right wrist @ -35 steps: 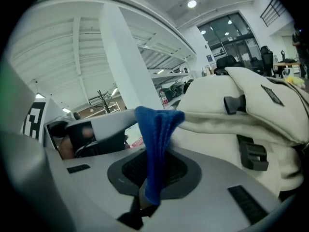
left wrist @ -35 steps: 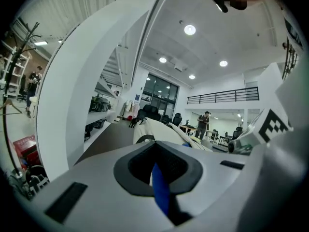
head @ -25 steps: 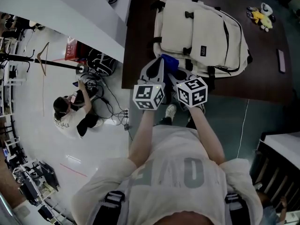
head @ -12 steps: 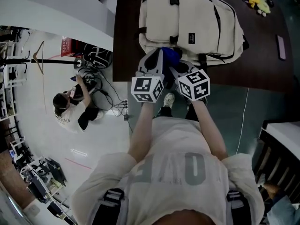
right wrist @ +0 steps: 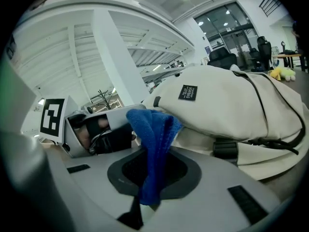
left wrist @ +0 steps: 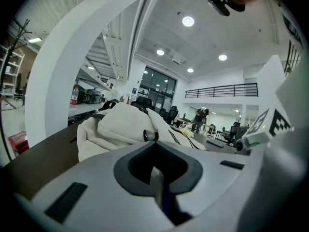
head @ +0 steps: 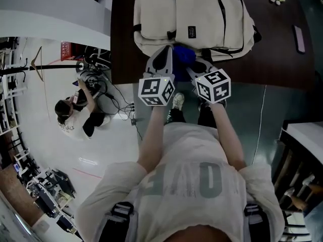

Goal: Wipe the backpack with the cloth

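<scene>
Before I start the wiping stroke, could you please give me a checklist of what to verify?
1. Cloth gripped by the right gripper: ok, it bunches up out of the closed jaws.
2. Left gripper hold: ok, it seems; jaws together with a blue sliver at their seam.
3. Backpack lying flat on the table: ok.
4. Cloth touching the backpack: cannot tell; it sits at the bag's near edge.
5. Stroke path free of snags: not ok, a black buckle lies close ahead of the right gripper.
</scene>
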`<state>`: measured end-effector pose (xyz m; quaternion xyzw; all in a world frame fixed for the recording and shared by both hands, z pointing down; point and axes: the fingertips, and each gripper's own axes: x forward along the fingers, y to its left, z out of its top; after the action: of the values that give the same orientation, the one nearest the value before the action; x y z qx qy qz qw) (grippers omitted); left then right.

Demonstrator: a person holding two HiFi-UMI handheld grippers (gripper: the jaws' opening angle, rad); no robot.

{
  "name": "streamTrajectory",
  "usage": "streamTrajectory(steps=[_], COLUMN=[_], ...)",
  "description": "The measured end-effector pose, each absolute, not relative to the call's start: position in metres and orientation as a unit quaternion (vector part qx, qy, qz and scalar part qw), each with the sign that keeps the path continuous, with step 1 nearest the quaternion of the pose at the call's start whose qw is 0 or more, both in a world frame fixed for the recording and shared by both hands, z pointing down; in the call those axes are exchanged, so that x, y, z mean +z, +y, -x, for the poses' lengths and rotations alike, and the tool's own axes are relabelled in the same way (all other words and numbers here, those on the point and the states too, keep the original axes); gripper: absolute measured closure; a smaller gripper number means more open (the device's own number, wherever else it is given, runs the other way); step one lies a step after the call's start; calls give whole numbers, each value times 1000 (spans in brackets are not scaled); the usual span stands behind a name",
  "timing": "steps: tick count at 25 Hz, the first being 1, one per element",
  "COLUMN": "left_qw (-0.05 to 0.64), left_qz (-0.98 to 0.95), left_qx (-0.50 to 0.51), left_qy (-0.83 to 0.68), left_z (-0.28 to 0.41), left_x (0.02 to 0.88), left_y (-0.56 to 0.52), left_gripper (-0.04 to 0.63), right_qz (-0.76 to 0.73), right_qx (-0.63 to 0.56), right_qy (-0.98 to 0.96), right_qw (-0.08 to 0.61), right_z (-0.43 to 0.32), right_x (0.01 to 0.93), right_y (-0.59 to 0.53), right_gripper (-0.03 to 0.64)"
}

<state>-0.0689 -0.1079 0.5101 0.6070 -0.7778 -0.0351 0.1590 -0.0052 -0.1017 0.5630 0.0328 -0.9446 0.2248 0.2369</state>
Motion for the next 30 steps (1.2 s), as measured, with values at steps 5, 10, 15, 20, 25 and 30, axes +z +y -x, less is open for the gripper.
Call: streamTrajectory(steps=[5,10,15,20,25,30], left_qw=[156,152,121,114,120,127], left_qz=[-609,-608,-568,-533,-516,-503], left_qx=[-23,-9,27,21,-10,-9], left_qy=[-777,-779,-813,-838,-848,-855], left_z=[52,31,27,36,43,44], left_x=[509,514,511,511,510,510], left_y=[-123,-143,-157,-158,-154,-151], left_gripper=[592,592,591,591,592,591], right_qz=[-51,-96,-91,-111,-123,-144], right_qx=[232,218,204,166,167,169], right_qy=[-943,-934,-934,-930,-927,-923], right_qw=[235,266,280,307,313,314], right_z=[-17,-67,-101,-139,-156,-172], right_x=[568,597,604,613,615,617], right_y=[-126,-177,-204,-250,-271,-285], right_gripper=[578,578,578,578,578,578])
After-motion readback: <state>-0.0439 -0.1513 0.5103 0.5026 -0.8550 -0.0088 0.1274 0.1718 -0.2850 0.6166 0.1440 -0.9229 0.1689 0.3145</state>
